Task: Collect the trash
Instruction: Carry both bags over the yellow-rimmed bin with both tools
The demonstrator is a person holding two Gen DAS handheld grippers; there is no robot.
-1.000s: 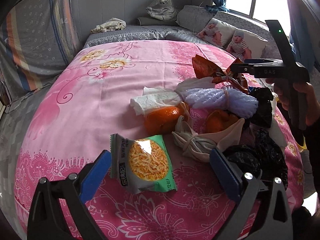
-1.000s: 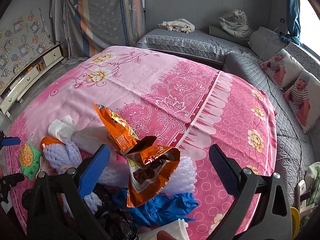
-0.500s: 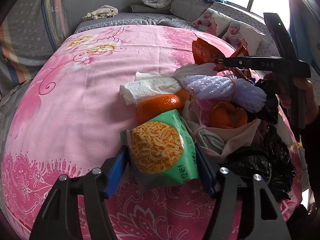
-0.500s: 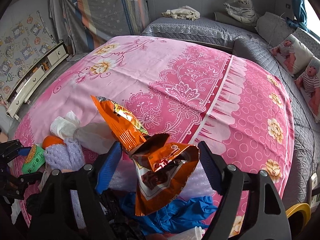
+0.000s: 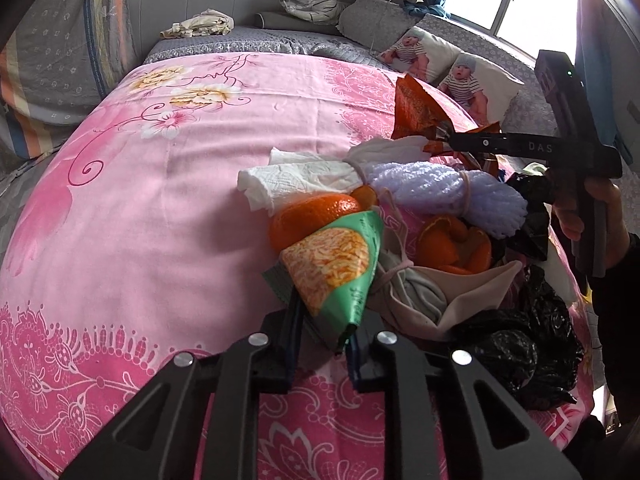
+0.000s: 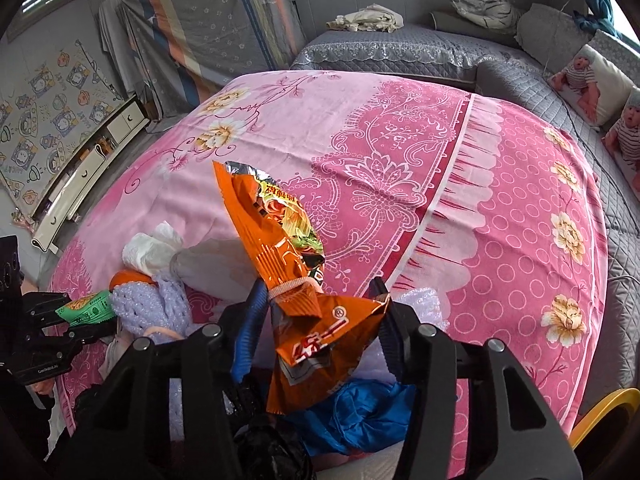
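Two wrappers are gripped, nothing yet binned. Left hand-held gripper (image 5: 322, 336), just closed, pinches the green noodle packet (image 5: 334, 268); right hand-held gripper (image 6: 320, 328), closing, squeezes the orange snack bag (image 6: 288, 264). Tissue (image 5: 292, 180), orange peel (image 5: 454, 244) and black bags (image 5: 528, 340) remain on the bed (image 5: 160, 200) (no bin seen).

In the left wrist view the lower end of the green snack packet (image 5: 336, 268) is hidden between the left gripper (image 5: 322, 344) jaws, and the person's hand (image 5: 592, 220) at the right edge is cut off past the wrist. In the right wrist view a yellow curved object (image 6: 600, 412) at lower right is cut by the frame, its kind unclear. The blue glove (image 6: 360, 412) lies partly hidden under the orange wrapper (image 6: 288, 280).
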